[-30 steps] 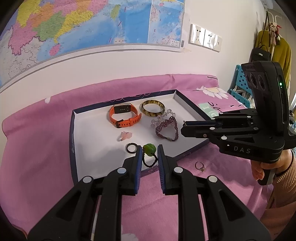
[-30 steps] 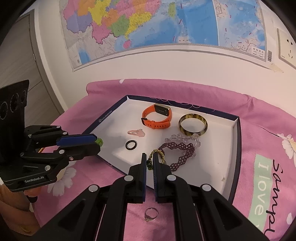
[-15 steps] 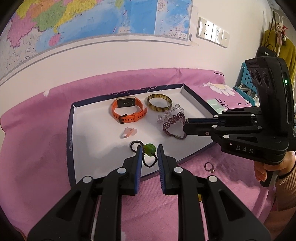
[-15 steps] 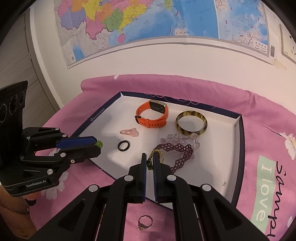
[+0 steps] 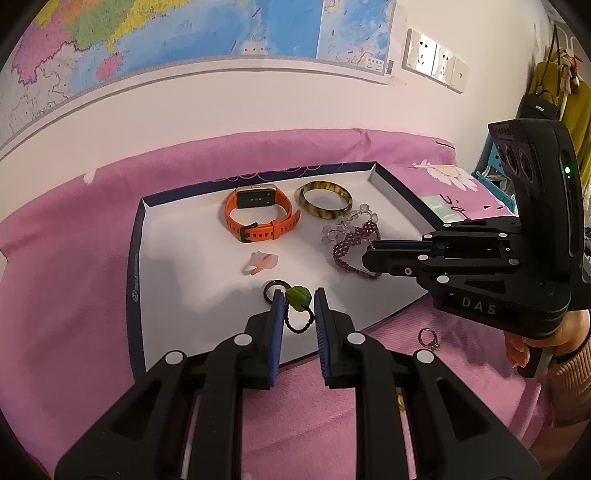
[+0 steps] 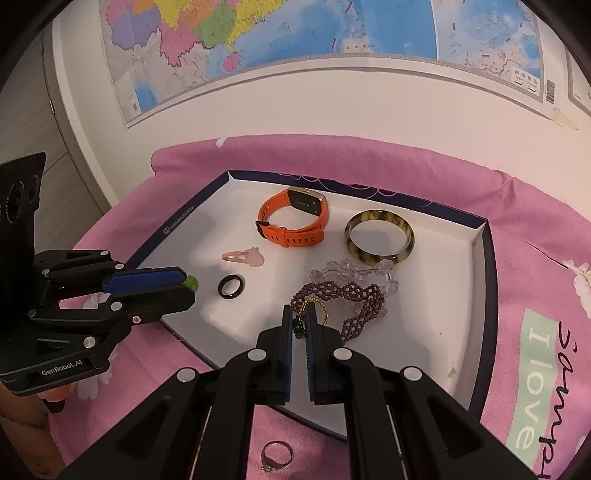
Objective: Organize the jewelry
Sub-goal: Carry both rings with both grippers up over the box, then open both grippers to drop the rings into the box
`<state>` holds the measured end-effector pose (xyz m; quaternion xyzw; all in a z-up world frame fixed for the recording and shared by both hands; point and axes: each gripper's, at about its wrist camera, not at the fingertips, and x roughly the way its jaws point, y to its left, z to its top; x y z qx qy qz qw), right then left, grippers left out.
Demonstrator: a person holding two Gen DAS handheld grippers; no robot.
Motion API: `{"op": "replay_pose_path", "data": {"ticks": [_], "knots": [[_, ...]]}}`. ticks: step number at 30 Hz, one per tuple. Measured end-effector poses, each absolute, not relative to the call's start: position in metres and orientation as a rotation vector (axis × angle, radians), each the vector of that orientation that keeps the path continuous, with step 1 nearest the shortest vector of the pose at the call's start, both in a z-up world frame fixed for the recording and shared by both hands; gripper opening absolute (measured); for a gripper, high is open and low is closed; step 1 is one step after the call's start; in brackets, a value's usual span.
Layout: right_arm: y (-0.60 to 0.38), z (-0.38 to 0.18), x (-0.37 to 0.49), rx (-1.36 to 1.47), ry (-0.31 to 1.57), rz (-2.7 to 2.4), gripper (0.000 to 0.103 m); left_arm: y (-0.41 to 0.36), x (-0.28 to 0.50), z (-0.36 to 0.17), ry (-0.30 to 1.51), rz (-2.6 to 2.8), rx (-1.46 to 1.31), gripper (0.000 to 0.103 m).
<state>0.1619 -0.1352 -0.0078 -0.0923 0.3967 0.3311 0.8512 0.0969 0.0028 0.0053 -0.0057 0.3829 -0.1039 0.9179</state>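
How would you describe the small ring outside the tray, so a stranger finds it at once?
Start at the white tray on the pink cloth. Below its near edge, a thin ring lies on the cloth. Unlike the plain black ring inside the tray, it carries a small setting.

White painted wall (image 5: 221, 110) fills upper frame. Large colourful printed map (image 5: 166, 33) pinned across top. Row of white wall sockets (image 5: 436, 61) upper right. Pink fabric bedspread (image 5: 74, 258) with daisy print covers the lower frame. Yellow garment (image 5: 569, 96) hangs far right; blue plastic crate (image 5: 491, 173) below it. Grey cabinet door (image 6: 33, 103) at left.
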Motion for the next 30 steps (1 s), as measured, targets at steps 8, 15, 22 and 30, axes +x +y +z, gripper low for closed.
{"op": "replay_pose_path", "data": {"ticks": [8, 15, 22, 30], "knots": [[-0.131, -0.011, 0.166, -0.206, 0.848, 0.682, 0.006, 0.003, 0.105, -0.004, 0.814, -0.205, -0.016, 0.017], [-0.129, -0.015, 0.171, -0.213, 0.855, 0.665, 0.007, 0.003, 0.109, -0.008, 0.831, -0.209, -0.021, 0.017], [-0.132, -0.014, 0.17, -0.202, 0.852, 0.663, 0.012, 0.002, 0.106, -0.005, 0.816, -0.215, -0.022, 0.018], [-0.149, 0.002, 0.153, -0.163, 0.817, 0.686, 0.018, 0.009, 0.08, 0.012, 0.756, -0.236, -0.043, 0.032]]}}
